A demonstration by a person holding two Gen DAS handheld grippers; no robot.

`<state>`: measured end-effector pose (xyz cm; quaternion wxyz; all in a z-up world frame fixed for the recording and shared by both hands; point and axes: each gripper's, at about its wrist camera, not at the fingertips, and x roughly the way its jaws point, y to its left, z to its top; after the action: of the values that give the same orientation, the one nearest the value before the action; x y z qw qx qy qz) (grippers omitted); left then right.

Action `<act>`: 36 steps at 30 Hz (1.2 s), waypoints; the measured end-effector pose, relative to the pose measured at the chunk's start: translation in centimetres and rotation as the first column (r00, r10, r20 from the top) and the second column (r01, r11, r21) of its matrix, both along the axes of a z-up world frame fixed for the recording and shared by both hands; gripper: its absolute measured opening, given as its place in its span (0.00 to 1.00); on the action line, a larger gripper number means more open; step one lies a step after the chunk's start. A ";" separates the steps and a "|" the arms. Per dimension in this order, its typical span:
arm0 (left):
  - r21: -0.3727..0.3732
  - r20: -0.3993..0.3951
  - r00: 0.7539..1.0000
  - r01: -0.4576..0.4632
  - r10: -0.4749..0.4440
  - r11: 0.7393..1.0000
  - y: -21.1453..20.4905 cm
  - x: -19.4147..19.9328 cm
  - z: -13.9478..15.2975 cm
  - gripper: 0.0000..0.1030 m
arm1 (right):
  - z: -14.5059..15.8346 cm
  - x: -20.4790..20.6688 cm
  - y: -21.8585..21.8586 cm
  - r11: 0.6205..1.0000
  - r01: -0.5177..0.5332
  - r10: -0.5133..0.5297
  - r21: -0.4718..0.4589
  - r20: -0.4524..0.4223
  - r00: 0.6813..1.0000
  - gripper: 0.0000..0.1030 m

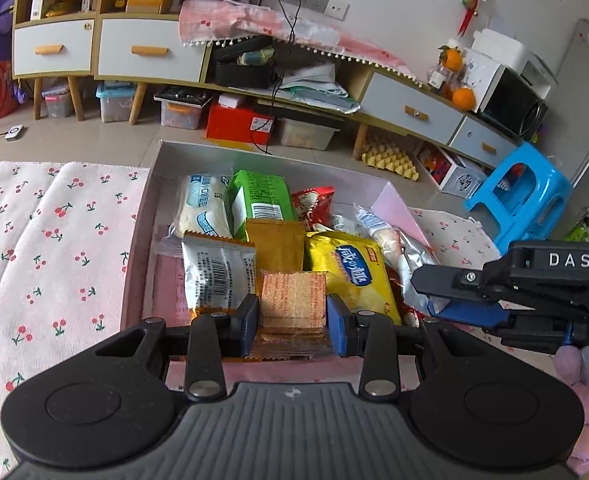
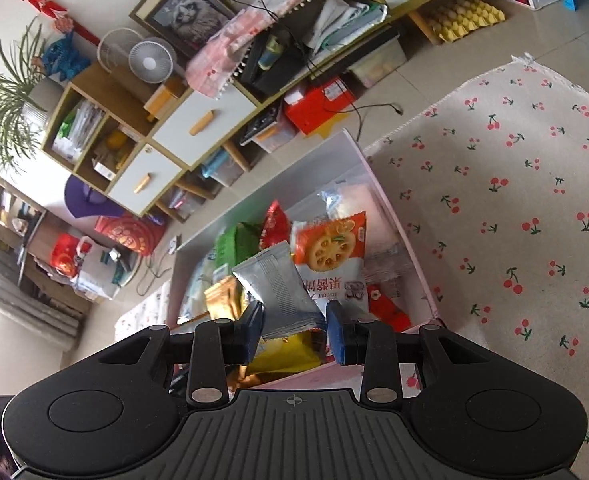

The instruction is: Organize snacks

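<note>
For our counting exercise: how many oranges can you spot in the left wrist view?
2, both at the right end of the cabinet: one orange higher up beside a jar, the other orange lower, by the microwave. More may be hidden.

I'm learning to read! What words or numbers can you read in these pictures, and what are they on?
"DAS": white letters on the right gripper, seen from the left wrist camera.
"BISCUIT": tiny and upside down on the orange biscuit packet, only just readable.
Big blue Chinese characters on the yellow snack bag: too stylised for me to read.
Barcodes and small print on the green packet and white packet: too small to read.
</note>
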<state>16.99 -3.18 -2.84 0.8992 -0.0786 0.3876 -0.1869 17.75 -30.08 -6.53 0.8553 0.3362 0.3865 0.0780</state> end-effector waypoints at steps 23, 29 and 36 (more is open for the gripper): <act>0.069 0.017 1.000 -0.013 0.012 0.998 0.1 -2.3 2.2 0.76 | 2.3 -1.6 -0.9 1.000 0.002 -0.003 0.019 0.033 0.999 0.63; 0.149 0.002 0.999 -0.035 0.035 0.988 0.2 -4.5 3.3 0.89 | 3.6 -4.5 -0.6 0.995 -0.017 0.021 -0.098 0.040 0.999 0.72; 0.191 -0.025 0.996 -0.076 0.082 0.979 1.4 -7.1 4.3 0.97 | 4.2 -7.1 -0.6 0.984 -0.016 0.013 -0.178 -0.020 1.000 0.73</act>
<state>9.91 -1.80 1.42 0.9029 -0.0108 0.4148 -0.1121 10.67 -30.71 -2.38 0.8777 0.2561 0.4024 0.0461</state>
